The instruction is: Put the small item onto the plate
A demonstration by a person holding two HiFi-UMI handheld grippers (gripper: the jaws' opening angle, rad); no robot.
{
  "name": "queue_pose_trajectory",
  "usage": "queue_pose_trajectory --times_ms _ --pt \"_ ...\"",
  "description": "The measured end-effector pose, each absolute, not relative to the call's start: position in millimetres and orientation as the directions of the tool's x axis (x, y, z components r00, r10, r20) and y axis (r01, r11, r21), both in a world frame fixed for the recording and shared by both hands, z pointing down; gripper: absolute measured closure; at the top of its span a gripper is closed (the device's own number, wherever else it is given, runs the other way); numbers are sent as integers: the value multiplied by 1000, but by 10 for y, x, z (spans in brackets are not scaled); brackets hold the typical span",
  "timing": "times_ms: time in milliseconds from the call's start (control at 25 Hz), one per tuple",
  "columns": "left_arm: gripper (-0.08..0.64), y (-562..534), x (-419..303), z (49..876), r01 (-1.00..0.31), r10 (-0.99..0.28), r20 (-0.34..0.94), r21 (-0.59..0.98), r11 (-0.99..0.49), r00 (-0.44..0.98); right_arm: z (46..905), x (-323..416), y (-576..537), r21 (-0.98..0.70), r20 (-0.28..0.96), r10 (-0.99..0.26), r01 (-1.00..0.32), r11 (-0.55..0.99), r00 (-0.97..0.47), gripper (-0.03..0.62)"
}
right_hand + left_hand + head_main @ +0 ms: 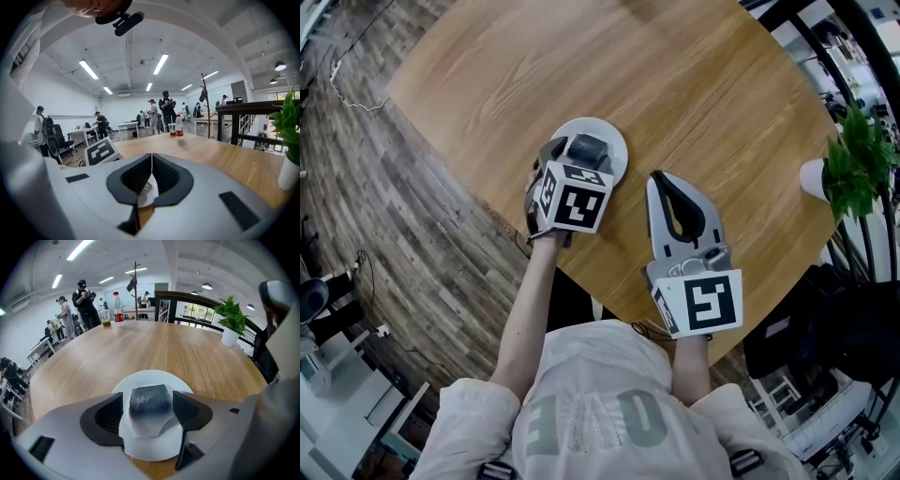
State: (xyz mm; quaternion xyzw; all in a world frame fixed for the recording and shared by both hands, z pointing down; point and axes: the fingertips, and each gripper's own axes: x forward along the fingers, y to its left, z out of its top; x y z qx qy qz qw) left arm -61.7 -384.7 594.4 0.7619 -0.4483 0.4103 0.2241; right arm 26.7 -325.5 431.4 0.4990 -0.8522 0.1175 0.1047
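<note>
A small dark grey block (589, 145) rests on the white plate (614, 141) near the round wooden table's left edge. My left gripper (581, 157) reaches over the plate with its jaws either side of the block. In the left gripper view the block (150, 400) lies on the plate (150, 446) between the pads of my left gripper (148, 397). A slit of plate shows on its left side, so the jaws stand open. My right gripper (664, 180) lies on the table to the right of the plate, shut and empty. My right gripper (151, 173) has its pads pressed together.
A potted plant (853, 159) in a white pot stands at the table's right edge. A bottle (118, 309) and a cup (106, 317) stand at the far side. The table's near edge (581, 281) runs just under both grippers. People stand in the room behind.
</note>
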Motion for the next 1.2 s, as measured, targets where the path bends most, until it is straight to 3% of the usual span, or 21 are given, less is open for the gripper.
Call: queue_pose_trajectory --times_ms 240,520,600,800,920,1200 --pt "244 -3952 -675 5417 -894 -630 725 -46 -446 277 4295 155 -3143 -82 315 -811 -865 495 -494 573" --pt "252 -3805 -777 3835 -898 -877 302 -120 -424 374 3871 15 -2983 -45 218 -828 -853 520 -517 572" --pt "321 -3656 -876 3481 -918 -913 196 -103 -382 358 3713 -4 -2935 -32 175 -835 -850 525 -522 573" --pt "406 -3218 -1158 2557 -958 -956 -77 -72 -278 284 3273 -46 -2825 9 50 -849 -850 526 -525 572" --pt "551 -2867 -1378 2208 -983 -965 -191 -81 -166 179 3057 -47 -2705 19 -7 -853 -853 522 -522 572" --pt "551 -2179 -1575 2081 -993 -958 -274 -99 -57 82 2736 44 -2388 45 -129 -864 -873 486 -487 572"
